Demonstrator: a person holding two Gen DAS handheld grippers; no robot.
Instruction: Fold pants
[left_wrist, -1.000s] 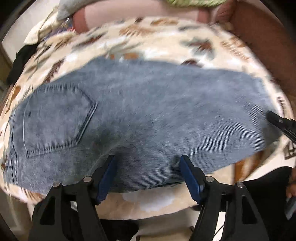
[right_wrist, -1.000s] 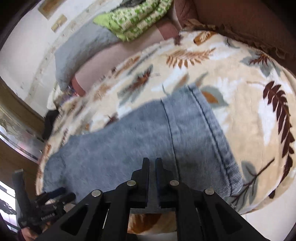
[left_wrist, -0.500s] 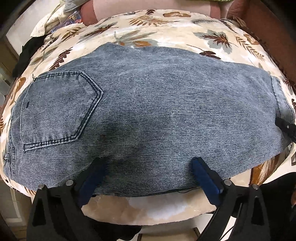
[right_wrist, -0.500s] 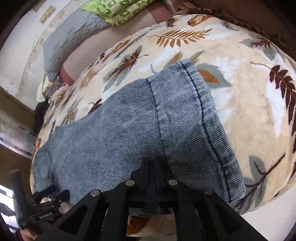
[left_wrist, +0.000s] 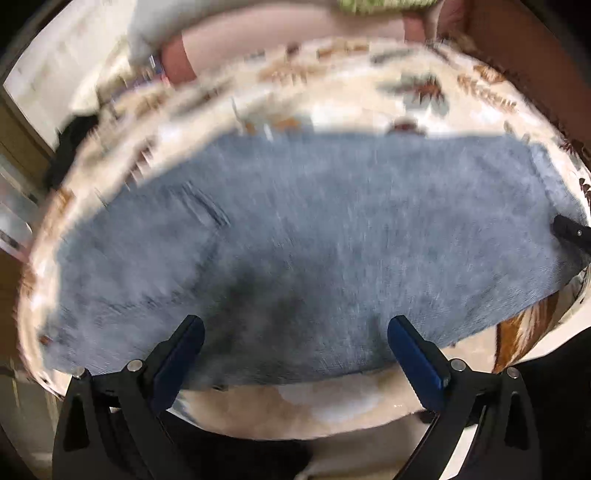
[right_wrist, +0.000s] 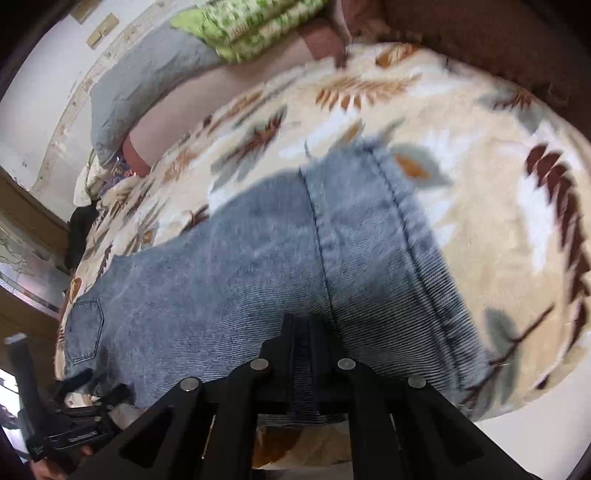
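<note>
The blue jeans (left_wrist: 314, 236) lie flat, folded lengthwise, across a leaf-print blanket (left_wrist: 369, 88); waist and back pocket at the left, hem at the right. My left gripper (left_wrist: 295, 328) is open and empty over the jeans' near edge. My right gripper (right_wrist: 304, 325) is shut on the jeans (right_wrist: 258, 266) at their near edge close to the hem, and its tip shows at the right edge of the left wrist view (left_wrist: 569, 232). The left gripper shows at the lower left of the right wrist view (right_wrist: 96, 391). The left wrist view is blurred.
The blanket (right_wrist: 498, 166) covers a bed. A grey pillow (right_wrist: 147, 85) and a green patterned cloth (right_wrist: 255, 26) lie at the far end. A brown headboard or sofa edge (right_wrist: 498, 37) runs along the right. A dark item (right_wrist: 79, 232) lies at the far left.
The left gripper has pulled back and up from the jeans, staying open; its view is now blurred. The right gripper stays shut on the jeans near the hem and has shifted slightly.
</note>
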